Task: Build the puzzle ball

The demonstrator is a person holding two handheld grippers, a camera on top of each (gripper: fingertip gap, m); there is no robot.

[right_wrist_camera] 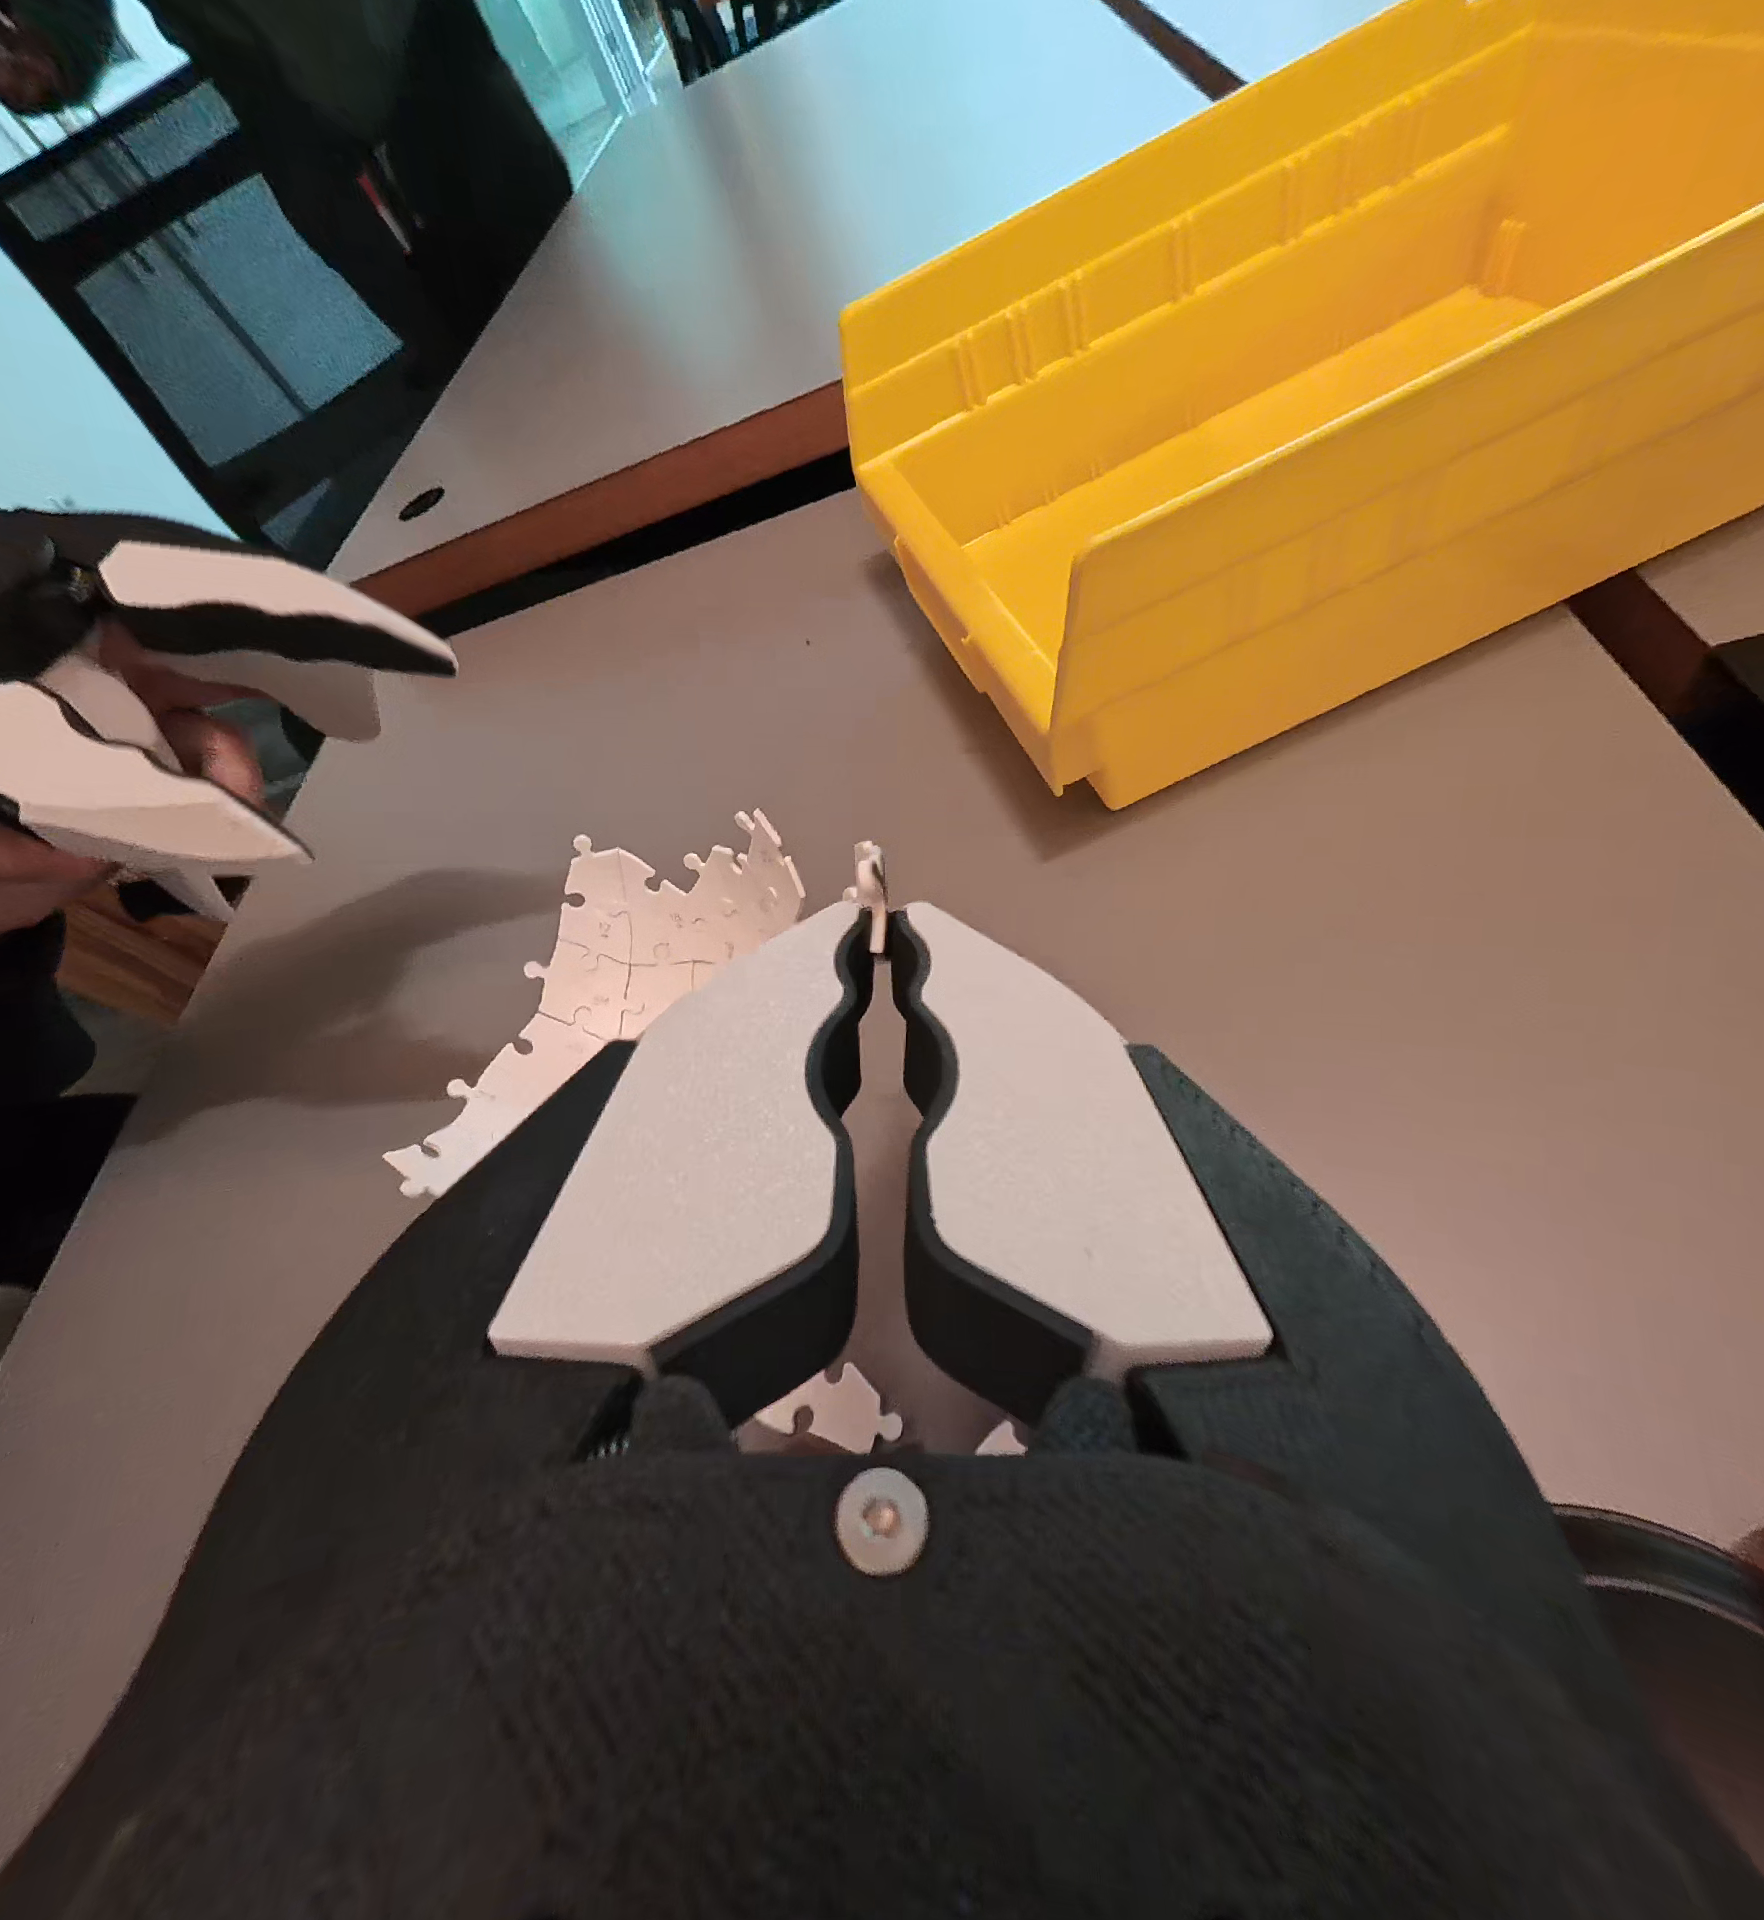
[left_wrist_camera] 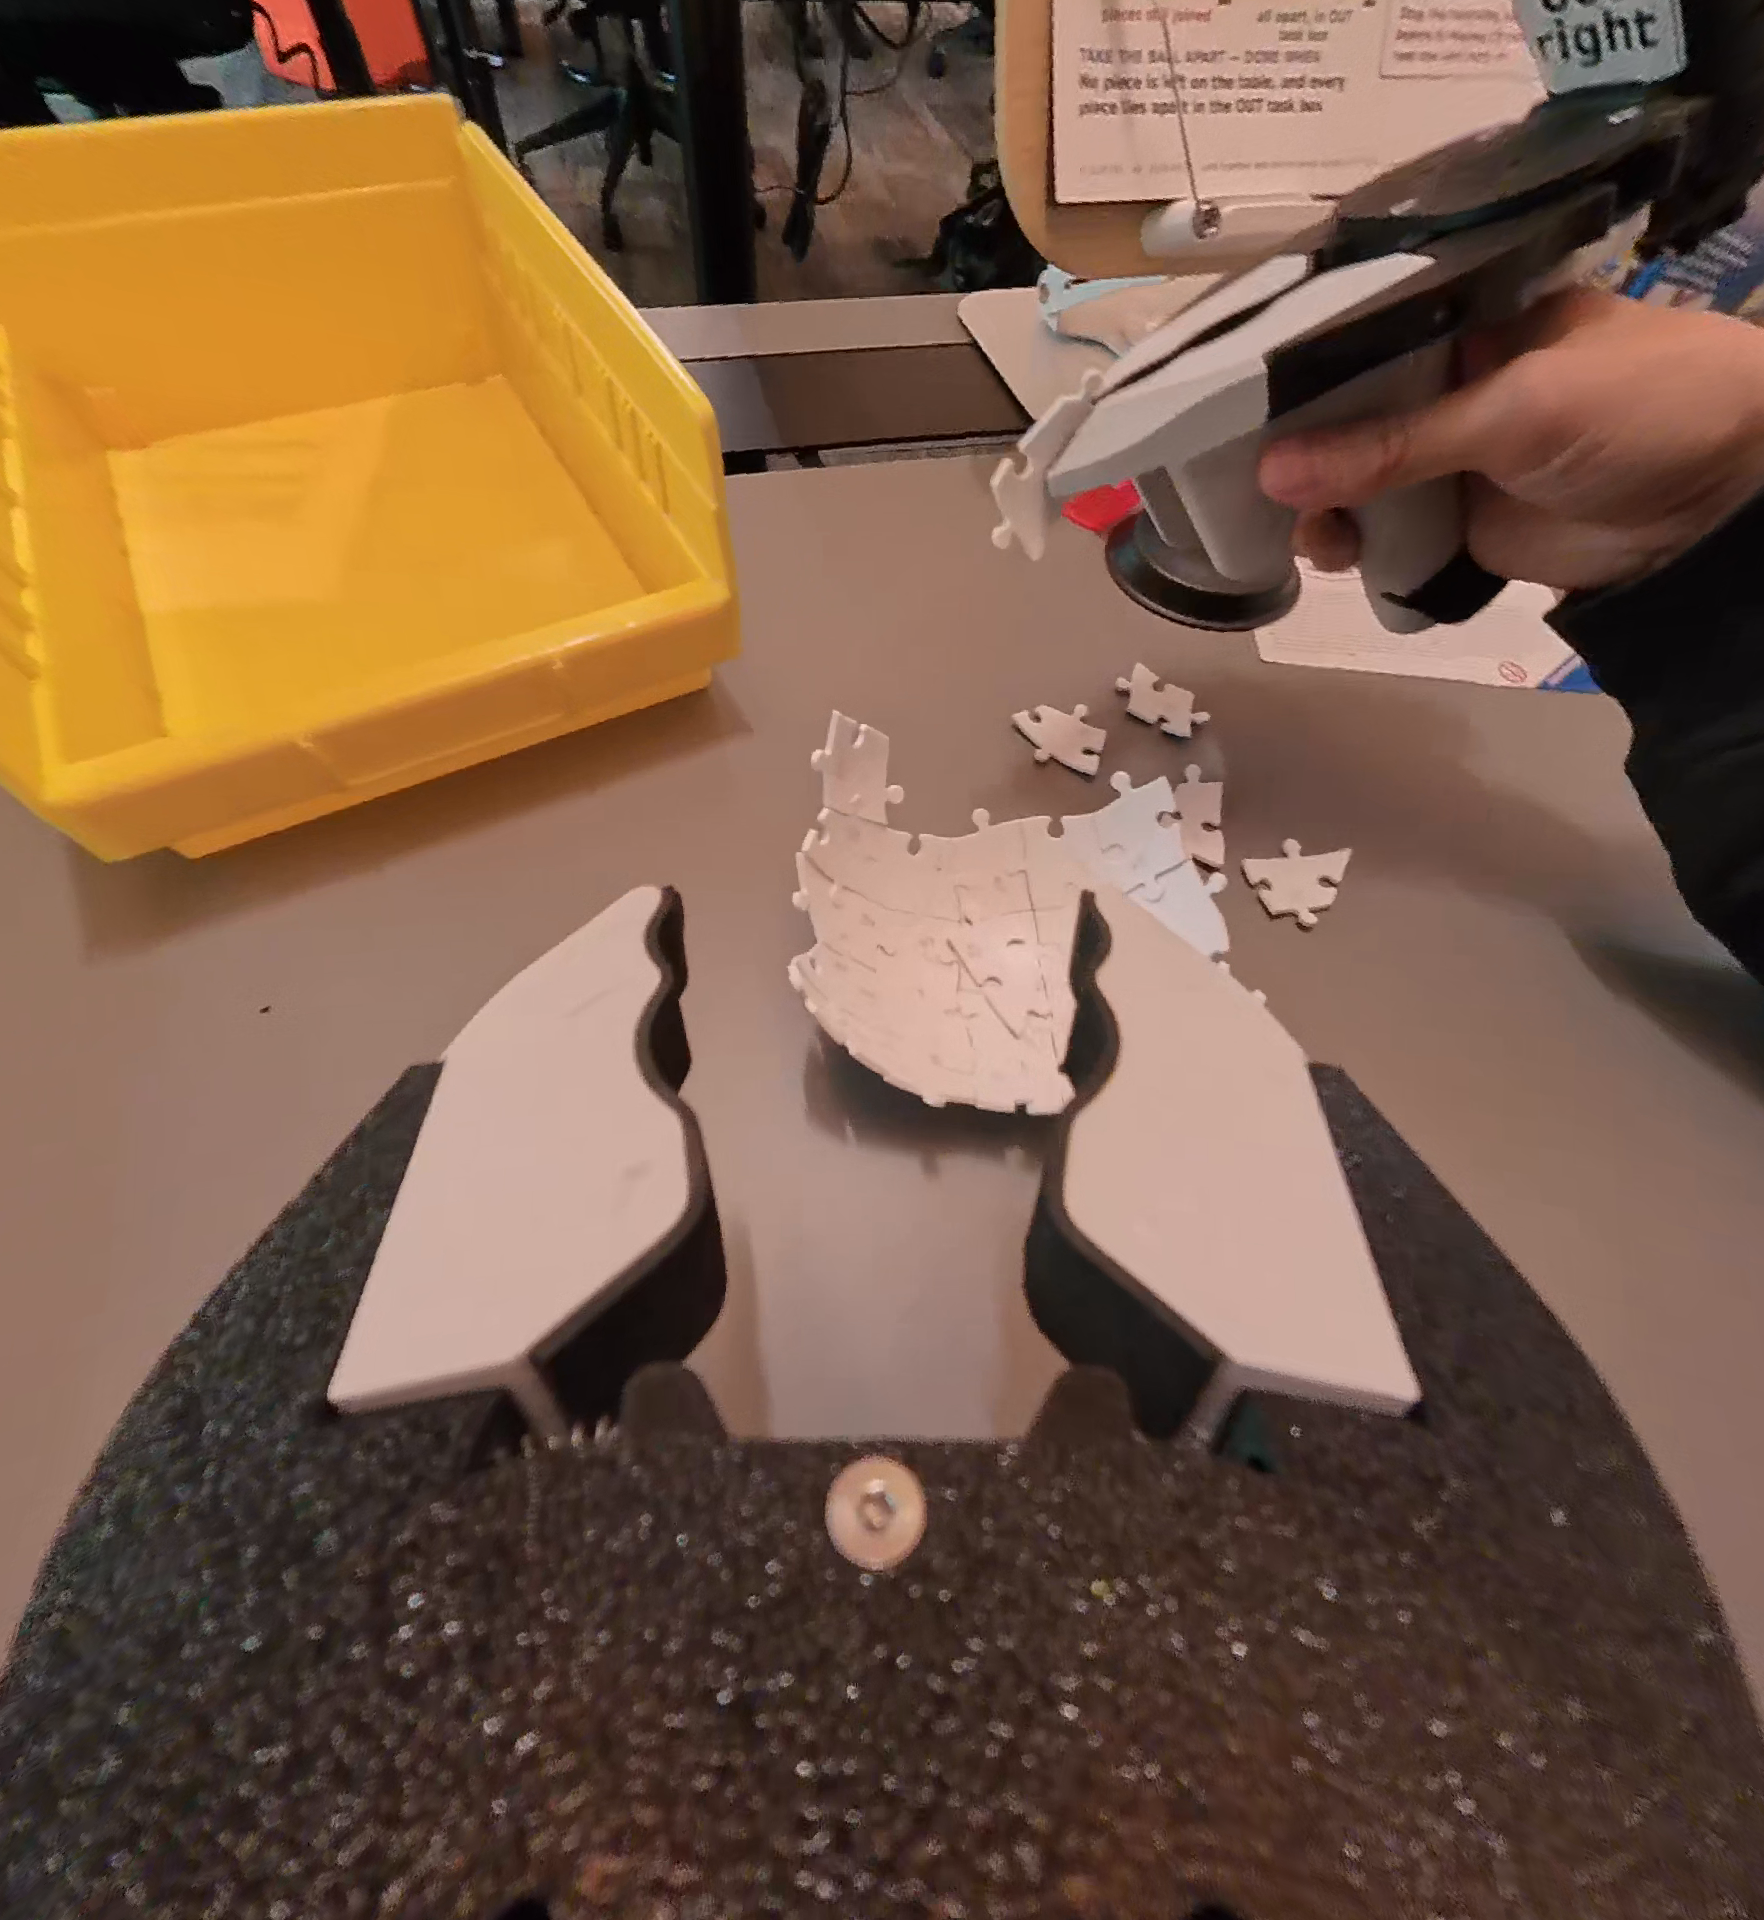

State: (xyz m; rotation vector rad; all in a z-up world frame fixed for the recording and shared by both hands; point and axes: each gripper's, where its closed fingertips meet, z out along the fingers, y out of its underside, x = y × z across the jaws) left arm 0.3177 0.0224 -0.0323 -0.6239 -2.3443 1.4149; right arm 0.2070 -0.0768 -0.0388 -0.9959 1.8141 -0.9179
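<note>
Left wrist view shows the grey table (left_wrist_camera: 961, 623), the largest thing here, with the empty yellow bin (left_wrist_camera: 338, 468) ahead-left of the left gripper (left_wrist_camera: 883, 935). That gripper is spread wide and empty, the curved shell of joined pieces (left_wrist_camera: 940, 956) just beyond its tips, likely waiting to steady it. Ahead-right, the right gripper (left_wrist_camera: 1075, 416) is clamped on a single white piece (left_wrist_camera: 1023, 488), lifted, probably for fitting. Loose pieces (left_wrist_camera: 1060, 736) lie beyond the shell; an office room lies behind.
</note>
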